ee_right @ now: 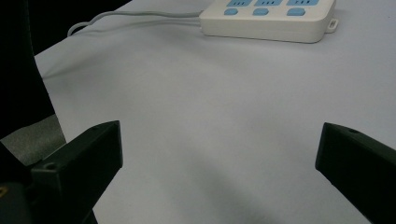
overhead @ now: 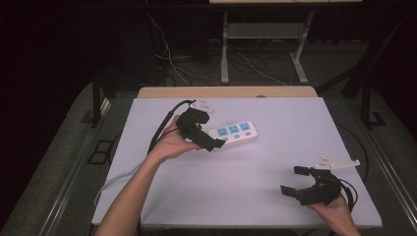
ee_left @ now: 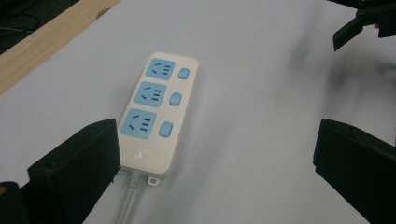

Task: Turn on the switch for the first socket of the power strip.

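Observation:
A white power strip (overhead: 235, 132) with three blue sockets and three blue switches lies flat on the white table (overhead: 255, 167), left of its middle. My left gripper (overhead: 208, 130) hovers open at the strip's cable end. In the left gripper view its jaws stand wide apart, the left one beside the strip (ee_left: 156, 109) and the grey cable (ee_left: 127, 200). My right gripper (overhead: 294, 180) rests open near the table's front right corner, pointing left, with nothing between its jaws. The right gripper view has the strip (ee_right: 268, 17) far ahead and its cable (ee_right: 135, 16) trailing off to the left.
A wooden strip (overhead: 226, 92) borders the table's far edge. Behind it stand a desk frame (overhead: 263, 44) and loose floor cables (overhead: 172, 64). The strip's cable hangs off the table's left side (overhead: 110, 179). The other hand's gripper (ee_left: 364, 23) shows at the top right.

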Available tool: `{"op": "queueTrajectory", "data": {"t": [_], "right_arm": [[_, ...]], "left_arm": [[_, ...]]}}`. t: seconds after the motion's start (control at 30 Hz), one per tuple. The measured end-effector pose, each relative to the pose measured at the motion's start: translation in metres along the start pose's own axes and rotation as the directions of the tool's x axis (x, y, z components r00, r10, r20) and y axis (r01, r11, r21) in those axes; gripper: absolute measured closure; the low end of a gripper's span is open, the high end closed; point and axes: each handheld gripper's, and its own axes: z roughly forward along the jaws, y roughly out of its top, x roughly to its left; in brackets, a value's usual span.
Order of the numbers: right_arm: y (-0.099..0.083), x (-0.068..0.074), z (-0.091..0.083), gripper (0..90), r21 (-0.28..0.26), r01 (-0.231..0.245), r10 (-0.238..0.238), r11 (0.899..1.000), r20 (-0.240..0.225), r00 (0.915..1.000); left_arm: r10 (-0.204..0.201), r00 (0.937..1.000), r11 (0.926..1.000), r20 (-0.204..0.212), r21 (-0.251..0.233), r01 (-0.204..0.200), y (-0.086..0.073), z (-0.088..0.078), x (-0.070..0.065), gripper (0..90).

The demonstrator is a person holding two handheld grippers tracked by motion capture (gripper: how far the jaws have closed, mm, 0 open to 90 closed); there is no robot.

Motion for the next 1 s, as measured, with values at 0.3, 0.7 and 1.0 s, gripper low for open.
{"op": "queueTrajectory", "data": {"t": [0.3,0.7,1.0], "right_arm": [[0.000,0.000,0.000,0.3,-0.001,0.000,0.000,1.000,0.001,1.0000],[0.000,-0.001,-0.001,0.3,0.001,-0.002,0.002,1.000,0.003,1.0000],[0.000,-0.001,-0.001,0.3,-0.001,0.000,0.000,1.000,0.003,1.0000]], "left_arm": [[0.031,0.9995,0.9982,0.007,0.051,-0.031,0.014,0.016,0.003,0.0],[0.036,0.9992,0.9954,0.017,0.088,-0.038,0.024,0.032,0.010,3.2],[0.022,0.9994,0.9947,0.027,0.100,-0.025,0.025,0.042,0.019,13.9]]}}
